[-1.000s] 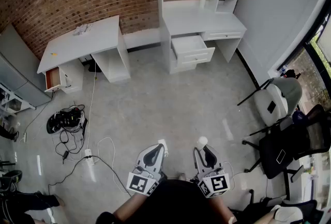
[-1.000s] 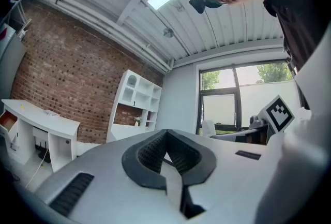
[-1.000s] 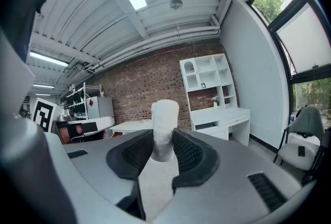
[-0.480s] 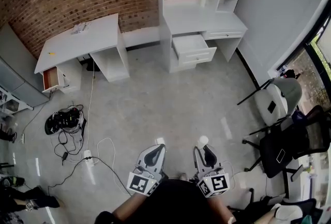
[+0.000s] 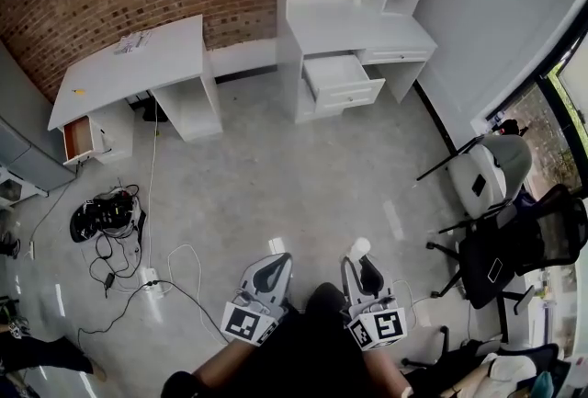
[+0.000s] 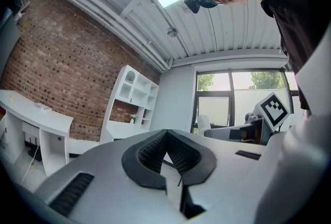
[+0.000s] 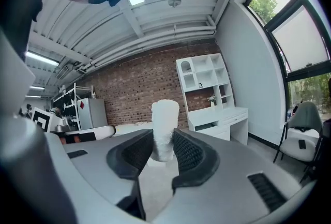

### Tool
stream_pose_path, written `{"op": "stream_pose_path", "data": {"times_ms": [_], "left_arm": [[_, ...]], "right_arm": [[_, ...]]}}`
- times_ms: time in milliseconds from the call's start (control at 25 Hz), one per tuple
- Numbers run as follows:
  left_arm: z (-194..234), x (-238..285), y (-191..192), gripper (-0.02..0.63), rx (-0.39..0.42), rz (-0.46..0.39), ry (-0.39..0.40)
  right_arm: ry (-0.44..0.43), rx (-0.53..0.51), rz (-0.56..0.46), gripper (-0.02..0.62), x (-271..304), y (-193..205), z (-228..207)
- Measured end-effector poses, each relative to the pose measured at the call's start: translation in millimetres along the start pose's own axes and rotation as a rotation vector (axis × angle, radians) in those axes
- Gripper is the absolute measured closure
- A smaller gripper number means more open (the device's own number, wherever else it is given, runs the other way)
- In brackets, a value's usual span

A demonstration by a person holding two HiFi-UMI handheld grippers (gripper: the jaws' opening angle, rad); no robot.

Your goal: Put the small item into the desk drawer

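Grippers, pair, held low at the person's front: left gripper [image 5: 277, 260] with jaws pressed together on nothing, right gripper [image 5: 359, 258] clamped on the small white item [image 7: 164, 127], a pale fuzzy cylinder standing upright between the pads and poking above them. Change over the last second: both are carried a little forward over the grey floor [image 5: 276, 176] with the grip unaltered, and a dark-clad leg [image 5: 323, 300] now shows between them, evidently mid-stride. Open drawer [image 5: 338, 79] of the white shelved desk [image 5: 358, 30], far side of the room, is well apart from the item; carrying appears under way, with most of the floor yet to cross.
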State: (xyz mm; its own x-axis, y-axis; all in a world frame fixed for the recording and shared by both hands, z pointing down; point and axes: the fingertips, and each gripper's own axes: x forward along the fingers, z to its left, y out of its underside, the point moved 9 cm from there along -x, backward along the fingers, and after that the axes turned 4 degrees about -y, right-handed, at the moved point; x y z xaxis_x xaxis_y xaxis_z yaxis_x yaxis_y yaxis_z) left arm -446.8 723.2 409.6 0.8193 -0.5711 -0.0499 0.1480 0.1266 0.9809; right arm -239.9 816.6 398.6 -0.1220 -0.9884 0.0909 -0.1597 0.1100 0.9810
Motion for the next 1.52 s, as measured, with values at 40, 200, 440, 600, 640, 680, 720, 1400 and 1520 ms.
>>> {"op": "stream_pose_path", "data": {"times_ms": [40, 200, 440, 600, 640, 680, 720, 1400, 1520], "left_arm": [[4.0, 2.1, 0.3, 0.584, -0.007, 0.001, 0.002], [17.5, 16.7, -0.6, 0.584, 0.013, -0.008, 0.01], [43.6, 72.6, -0.7, 0.584, 0.027, -0.011, 0.004], [64.5, 122.0, -5.3, 0.584, 0.051, -0.028, -0.021], [69.4, 137.0, -8.3, 0.584, 0.064, -0.034, -0.024], [74.5, 153.6, -11.8, 0.584, 0.072, -0.037, -0.027], [79.8, 170.9, -15.3, 0.584, 0.076, -0.037, -0.031], [142.4, 388.0, -31.7, 0.584, 0.052, -0.025, -0.124], [156.5, 410.9, -29.5, 0.584, 0.047, -0.012, -0.128]], "right_arm": [[0.004, -0.009, 0.002, 0.456, 4.5, -0.6, 0.2], [0.0, -0.013, 0.009, 0.456, 28.4, 0.2, -5.8], [-0.019, 0.0, 0.0, 0.456, 83.0, -4.5, -41.8], [-0.044, 0.008, -0.012, 0.456, 132.4, -14.4, -80.6], [-0.049, 0.011, -0.018, 0.456, 145.4, -18.4, -91.7], [-0.054, 0.015, -0.025, 0.456, 159.0, -22.9, -103.3], [-0.059, 0.019, -0.032, 0.456, 173.2, -27.4, -115.6], [-0.136, 0.016, -0.001, 0.456, 355.8, -83.9, -288.7], [-0.136, 0.019, 0.008, 0.456, 379.1, -85.4, -302.1]]}}
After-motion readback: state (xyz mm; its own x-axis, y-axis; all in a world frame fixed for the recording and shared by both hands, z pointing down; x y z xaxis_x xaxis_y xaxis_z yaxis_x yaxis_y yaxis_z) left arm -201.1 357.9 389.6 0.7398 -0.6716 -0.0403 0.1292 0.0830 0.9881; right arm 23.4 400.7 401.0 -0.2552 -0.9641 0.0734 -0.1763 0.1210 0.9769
